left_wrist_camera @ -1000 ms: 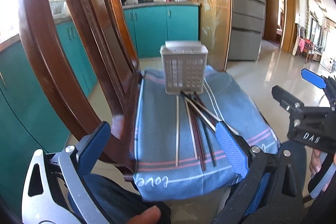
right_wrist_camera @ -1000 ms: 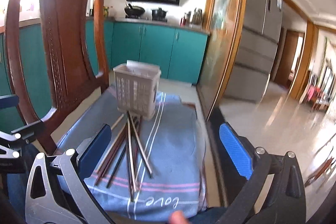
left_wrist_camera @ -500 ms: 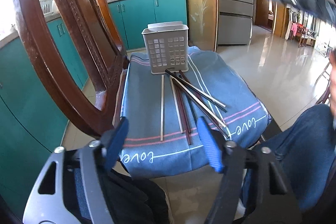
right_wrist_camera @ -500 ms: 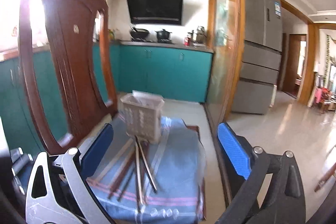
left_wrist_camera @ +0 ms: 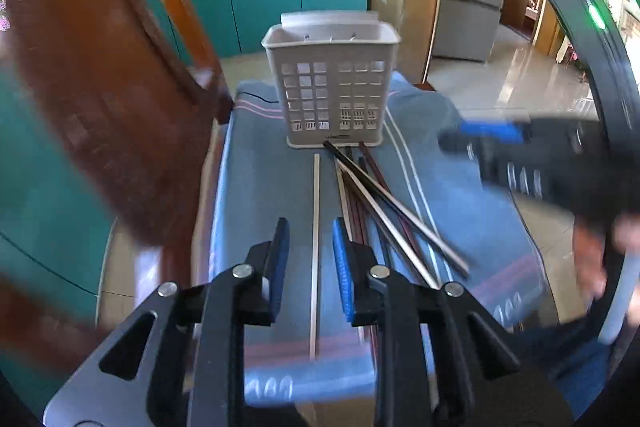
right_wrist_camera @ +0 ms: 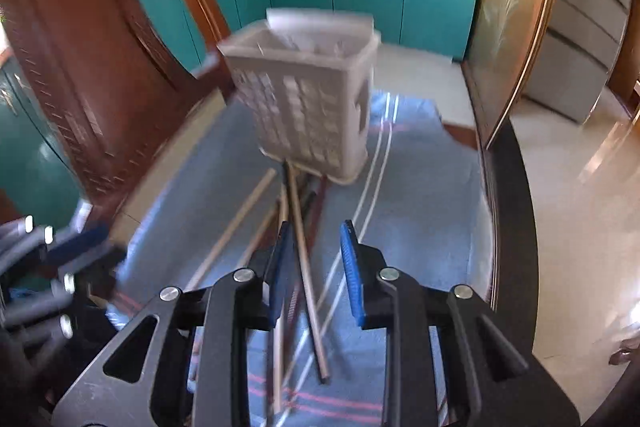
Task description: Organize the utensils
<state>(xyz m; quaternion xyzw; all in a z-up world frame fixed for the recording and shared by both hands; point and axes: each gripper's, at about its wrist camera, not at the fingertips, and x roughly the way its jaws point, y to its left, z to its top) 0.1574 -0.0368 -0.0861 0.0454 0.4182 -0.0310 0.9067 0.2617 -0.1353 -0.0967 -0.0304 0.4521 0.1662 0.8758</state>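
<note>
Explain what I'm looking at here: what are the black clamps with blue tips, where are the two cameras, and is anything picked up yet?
There is no robot. A person holds a hand-held black clamp tool in each hand, and each tool carries its own wide-angle camera looking forward along its two blue-padded fingers. One picture comes from the left gripper, the other from the right gripper, which also shows, blurred, at the right of the left view.

In front lies a blue striped cloth spread over a wooden chair seat. On it stands an upright grey perforated plastic utensil basket, with a loose bunch of pale and dark chopsticks lying before it and one pale chopstick apart.

Both pairs of fingers have just been closing, but nothing is pinched between them; nothing is held.
</note>
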